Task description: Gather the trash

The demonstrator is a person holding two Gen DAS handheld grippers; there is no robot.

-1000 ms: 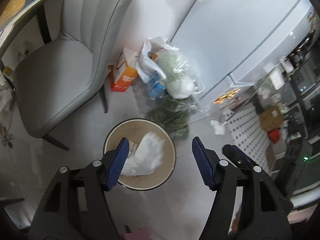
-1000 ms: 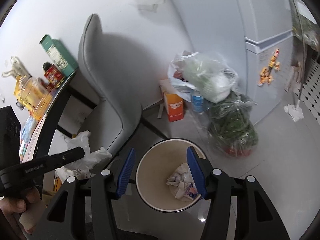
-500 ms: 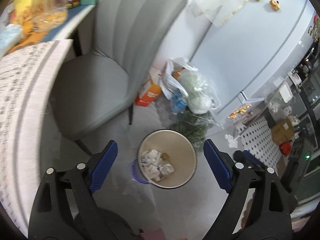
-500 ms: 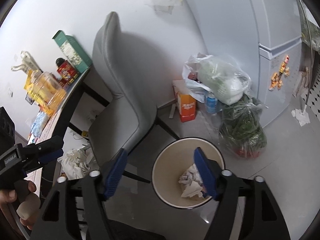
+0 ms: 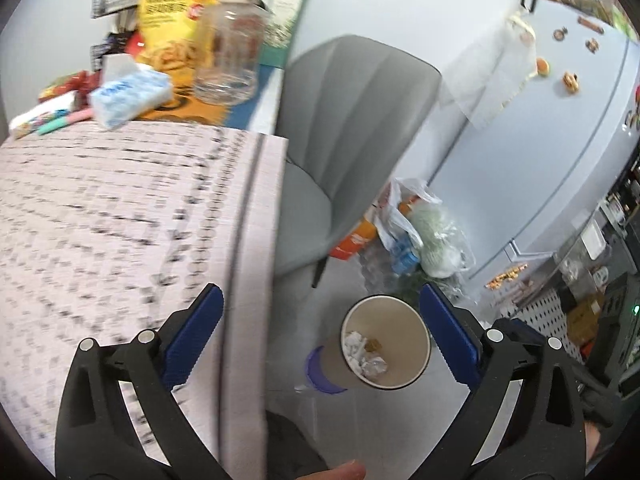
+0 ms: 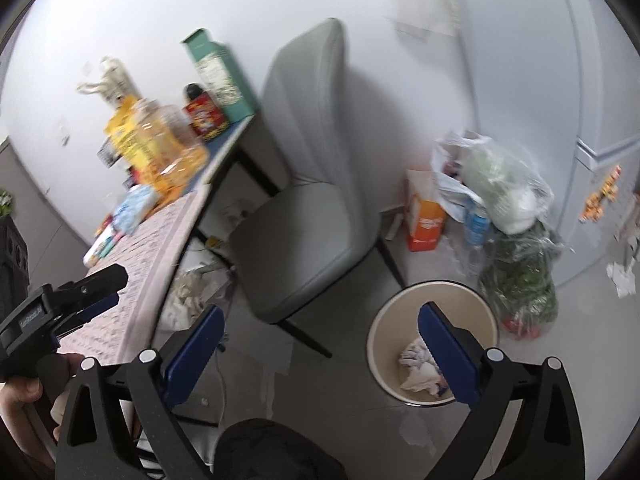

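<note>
A round beige trash bin stands on the grey floor with crumpled white paper in its bottom. In the left wrist view my left gripper hangs high above the bin and the table edge. Its jaws are opening wide and hold nothing. The right wrist view shows the same bin and its crumpled tissues low at the right. My right gripper is above the floor, jaws opening, with nothing between them. The left gripper also shows at the left edge, over the table.
A table with a patterned cloth carries a tissue pack, a clear jar and a yellow snack bag. A grey chair stands beside it. Plastic bags and an orange carton lie by the fridge.
The white tissue wad between the left fingers has dropped into the bin. Both grippers have risen and drawn back from the bin, jaws spreading wider; the table has come into the left view.
</note>
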